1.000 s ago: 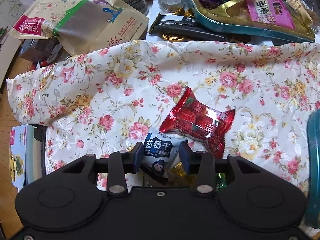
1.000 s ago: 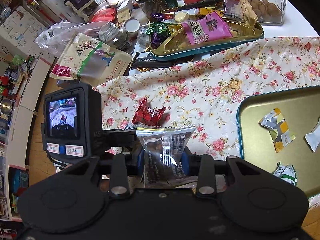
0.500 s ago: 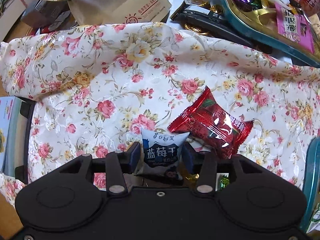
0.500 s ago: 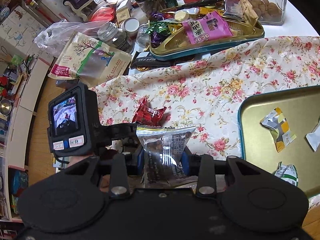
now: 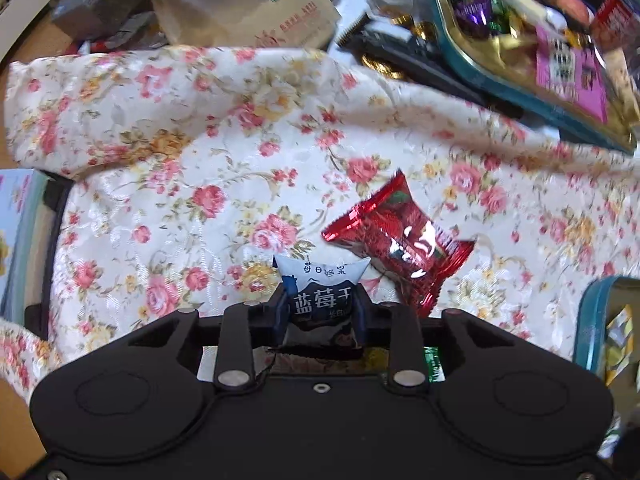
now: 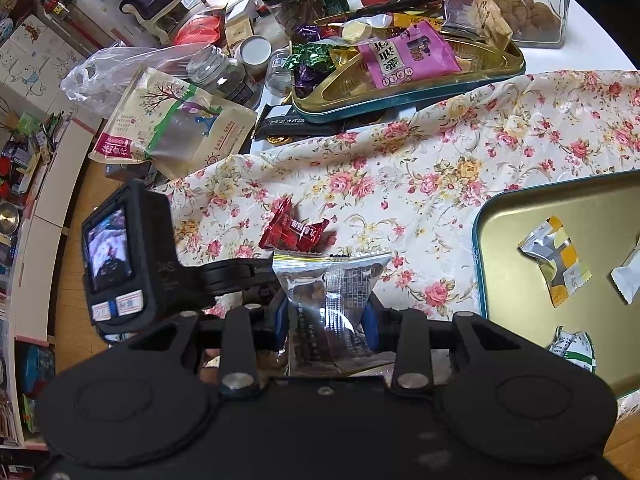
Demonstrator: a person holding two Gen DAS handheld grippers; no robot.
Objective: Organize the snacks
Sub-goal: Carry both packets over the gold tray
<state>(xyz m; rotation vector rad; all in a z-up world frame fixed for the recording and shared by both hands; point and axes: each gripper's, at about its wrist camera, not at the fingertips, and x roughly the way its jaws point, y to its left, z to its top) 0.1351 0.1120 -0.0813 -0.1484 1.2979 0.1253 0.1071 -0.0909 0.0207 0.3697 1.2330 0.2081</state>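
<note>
The left gripper (image 5: 320,312) is seen clamped on a small white-and-blue blueberry snack sachet (image 5: 320,286); its jaws have just been closing, and the pads now press the sachet's sides. The sachet is held just above the floral-print tablecloth (image 5: 200,152), beside a shiny red foil candy packet (image 5: 400,240) lying on the cloth. The right gripper (image 6: 326,316) is noted gripping a clear plastic packet of brown snack (image 6: 332,292), jaws partly apart and pressed on its sides. A gold tray with teal rim (image 6: 520,320) is seen near the right, holding three small wrapped snacks.
</note>
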